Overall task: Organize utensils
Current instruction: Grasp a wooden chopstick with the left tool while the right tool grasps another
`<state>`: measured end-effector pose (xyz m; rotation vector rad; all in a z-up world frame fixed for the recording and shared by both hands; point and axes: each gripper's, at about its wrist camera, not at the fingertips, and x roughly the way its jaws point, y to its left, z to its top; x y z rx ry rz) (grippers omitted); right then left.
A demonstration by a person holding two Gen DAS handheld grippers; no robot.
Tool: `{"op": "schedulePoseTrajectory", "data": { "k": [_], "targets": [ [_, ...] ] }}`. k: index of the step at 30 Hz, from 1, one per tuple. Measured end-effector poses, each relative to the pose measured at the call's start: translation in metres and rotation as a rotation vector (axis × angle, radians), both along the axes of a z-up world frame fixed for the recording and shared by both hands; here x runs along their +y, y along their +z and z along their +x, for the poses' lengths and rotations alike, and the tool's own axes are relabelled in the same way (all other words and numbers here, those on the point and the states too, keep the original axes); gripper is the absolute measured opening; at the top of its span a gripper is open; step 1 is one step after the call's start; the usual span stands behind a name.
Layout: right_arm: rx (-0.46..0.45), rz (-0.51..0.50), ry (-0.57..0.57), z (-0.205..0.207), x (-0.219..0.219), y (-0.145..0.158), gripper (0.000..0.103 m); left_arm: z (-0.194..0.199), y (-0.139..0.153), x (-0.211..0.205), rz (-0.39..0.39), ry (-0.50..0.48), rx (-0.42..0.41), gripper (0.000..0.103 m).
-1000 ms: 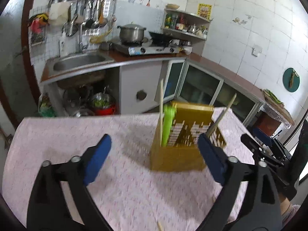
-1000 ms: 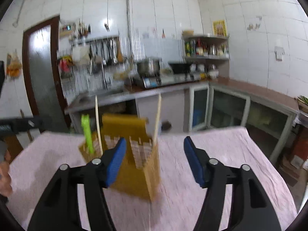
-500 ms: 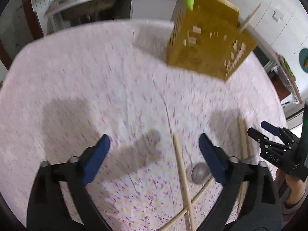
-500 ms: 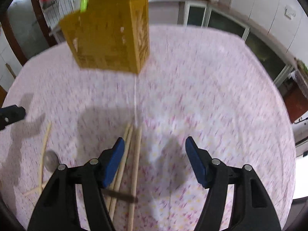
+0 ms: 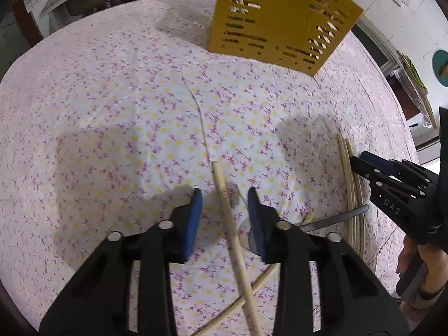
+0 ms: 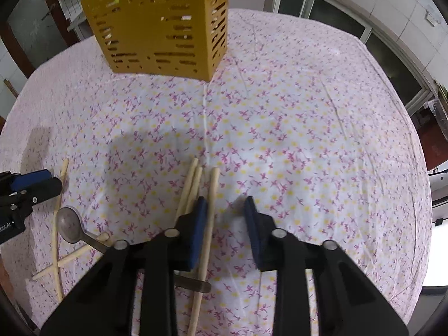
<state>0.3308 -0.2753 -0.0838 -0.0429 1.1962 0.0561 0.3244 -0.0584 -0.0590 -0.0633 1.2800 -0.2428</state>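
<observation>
A pale wooden chopstick (image 5: 228, 218) lies on the floral cloth between the blue pads of my left gripper (image 5: 224, 197). Those jaws are closing, with a gap still on both sides of the stick. My right gripper (image 6: 225, 205) straddles another chopstick (image 6: 208, 224), which runs along its left pad; its jaws are closing too, and the right pad stands clear. Two more chopsticks (image 6: 190, 187) lie just left of it. A metal spoon (image 6: 68, 228) rests over two crossed chopsticks (image 6: 57, 240). The yellow slotted utensil holder (image 5: 280, 22) (image 6: 162, 28) stands at the far side.
The round table's floral cloth (image 6: 308, 140) stretches wide to the right of the right gripper. In the left wrist view the right gripper (image 5: 392, 184) and the hand holding it (image 5: 420, 266) sit close on the right. Kitchen cabinets (image 6: 350, 22) lie beyond the table.
Both grippers tipped from looking across the kitchen to looking down at the table and sank toward it. Both pairs of jaws narrowed, each around a chopstick.
</observation>
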Motion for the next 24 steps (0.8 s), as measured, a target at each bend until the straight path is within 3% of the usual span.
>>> {"op": "schedulePoseTrajectory", "data": {
  "k": [3,7,16,24],
  "targets": [
    [0.022,-0.016,0.010,0.004,0.004,0.001,0.011,0.003,-0.005,-0.009,0.009,-0.022,0.027,0.016],
    [0.034,-0.010,0.007,0.008,0.005,0.000,0.010,0.008,-0.013,-0.015,0.038,-0.032,0.049,0.009],
    [0.002,0.062,-0.011,0.004,-0.011,0.003,0.006,0.010,-0.011,-0.003,0.009,-0.030,0.058,0.005],
    [-0.139,0.089,-0.019,-0.014,-0.021,0.042,0.006,-0.003,0.035,0.023,-0.048,-0.011,-0.080,0.005]
  ]
}}
